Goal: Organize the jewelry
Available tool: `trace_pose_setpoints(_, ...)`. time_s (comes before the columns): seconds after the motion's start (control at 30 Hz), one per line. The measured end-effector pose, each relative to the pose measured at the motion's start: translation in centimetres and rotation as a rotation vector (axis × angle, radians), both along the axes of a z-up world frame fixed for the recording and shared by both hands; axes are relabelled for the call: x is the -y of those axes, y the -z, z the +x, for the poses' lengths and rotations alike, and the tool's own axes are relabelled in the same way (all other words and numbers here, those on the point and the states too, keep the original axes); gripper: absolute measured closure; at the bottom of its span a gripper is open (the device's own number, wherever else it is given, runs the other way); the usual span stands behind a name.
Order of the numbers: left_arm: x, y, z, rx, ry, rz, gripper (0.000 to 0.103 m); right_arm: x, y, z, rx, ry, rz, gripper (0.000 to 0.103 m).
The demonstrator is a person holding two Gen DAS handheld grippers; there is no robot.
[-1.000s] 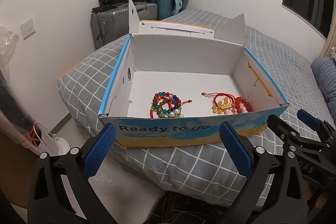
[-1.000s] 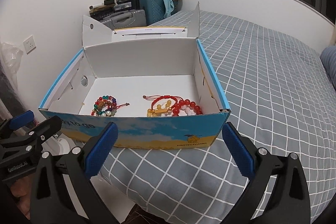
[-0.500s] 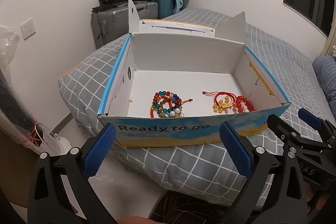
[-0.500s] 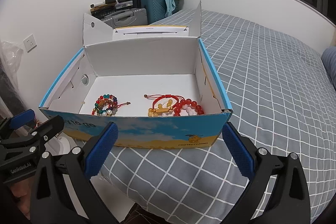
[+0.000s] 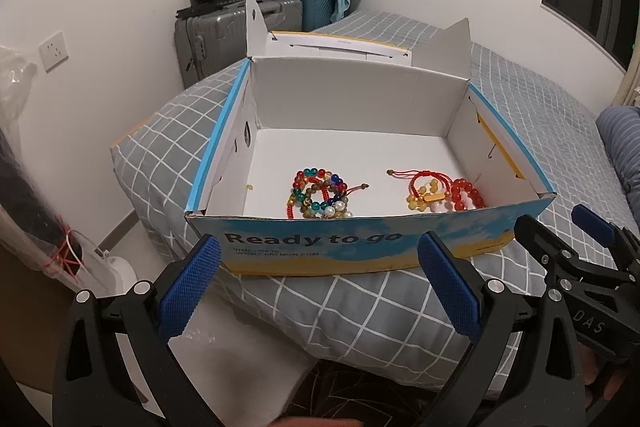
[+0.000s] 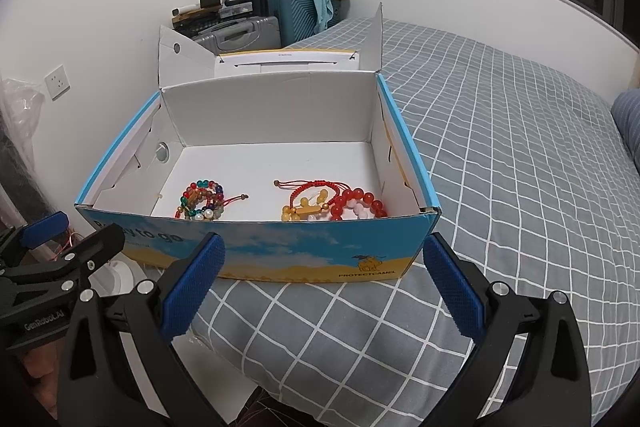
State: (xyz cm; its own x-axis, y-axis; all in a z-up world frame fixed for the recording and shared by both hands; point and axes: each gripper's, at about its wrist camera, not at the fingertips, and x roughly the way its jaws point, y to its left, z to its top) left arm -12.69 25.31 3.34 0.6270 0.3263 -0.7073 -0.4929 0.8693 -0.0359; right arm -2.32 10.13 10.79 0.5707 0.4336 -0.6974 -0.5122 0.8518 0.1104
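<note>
An open blue and yellow cardboard box (image 5: 312,247) (image 6: 280,251) rests on the corner of a bed. Inside lie two heaps of jewelry: multicoloured bead bracelets (image 5: 320,195) (image 6: 204,201) on the left, and red cord, yellow bead and red bead bracelets (image 5: 444,193) (image 6: 332,205) on the right. My left gripper (image 5: 320,287) hangs open in front of the box's near wall, nothing between its fingers. My right gripper (image 6: 324,283) is also open and empty, just short of the same wall. Each gripper shows at the edge of the other's view.
The bed (image 6: 500,155) has a grey cover with a white grid and stretches right and back. Suitcases (image 5: 216,39) and clutter stand against the far wall. A wall socket (image 5: 54,51) and a plastic-wrapped object (image 5: 24,163) are at the left. The box lid (image 5: 340,45) stands open behind.
Both grippers have risen and tilted slightly, so more of the box floor shows. The bracelets and the box have not moved, and both grippers stay open.
</note>
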Motion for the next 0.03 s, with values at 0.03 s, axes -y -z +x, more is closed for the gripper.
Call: trace_pose_setpoints(0.03,0.02,0.08,0.01,-0.002,0.002,-0.003,0.006,0.03,0.00,0.02,-0.001,0.001,0.001,0.007)
